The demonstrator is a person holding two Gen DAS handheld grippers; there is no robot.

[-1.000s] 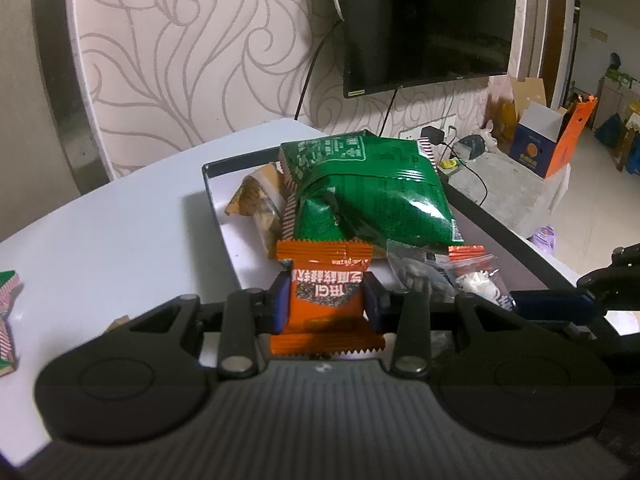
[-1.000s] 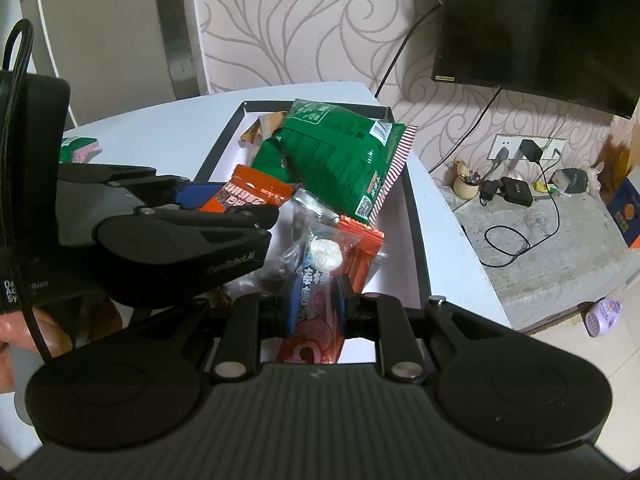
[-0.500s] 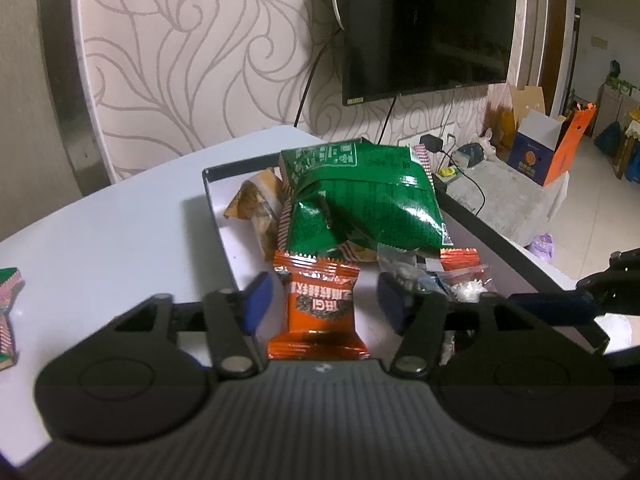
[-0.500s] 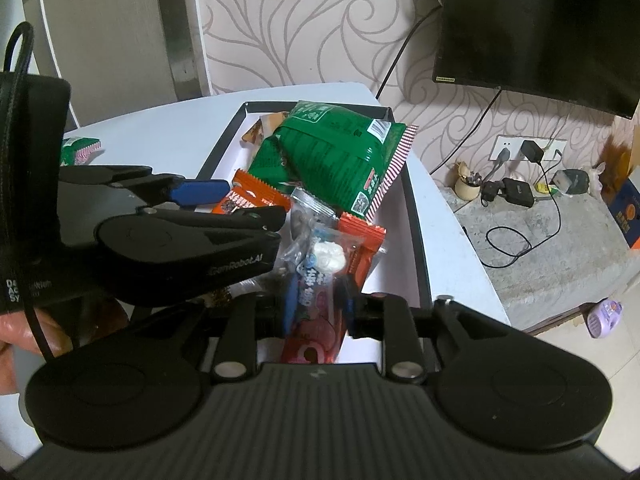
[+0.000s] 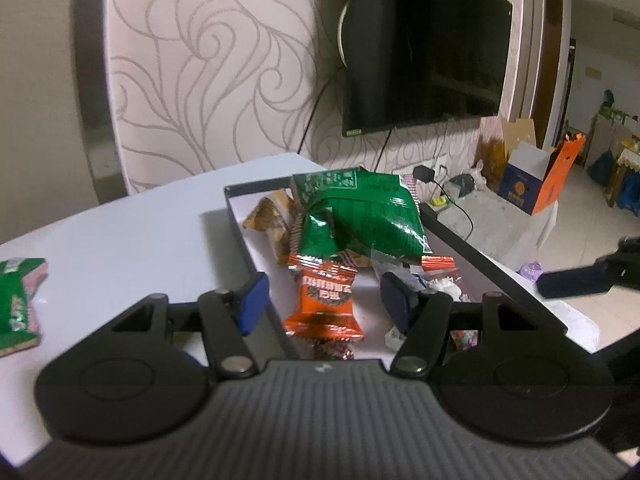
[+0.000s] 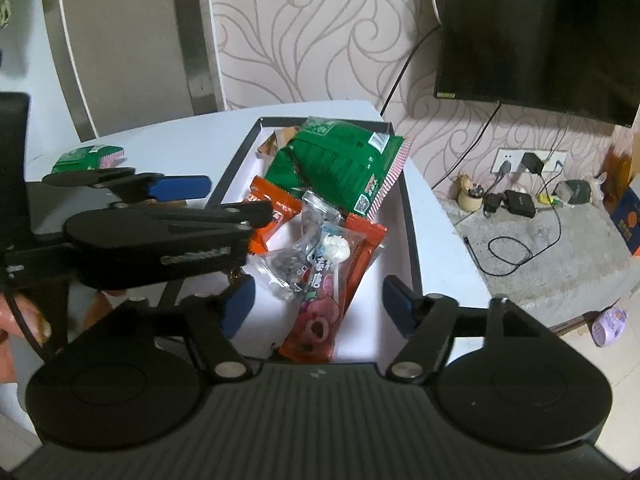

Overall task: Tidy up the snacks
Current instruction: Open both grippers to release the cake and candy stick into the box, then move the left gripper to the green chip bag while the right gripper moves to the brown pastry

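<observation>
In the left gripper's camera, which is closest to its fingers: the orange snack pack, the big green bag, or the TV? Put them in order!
1. The orange snack pack, lying in the tray right between the left gripper's open fingers.
2. The big green bag, farther back in the tray, piled behind the orange pack.
3. The TV, up on the wall beyond the table.

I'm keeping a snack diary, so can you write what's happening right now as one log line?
left gripper: open, orange packet loose in tray | right gripper: just opening, pink candy packet loose | green packet: on table
</observation>
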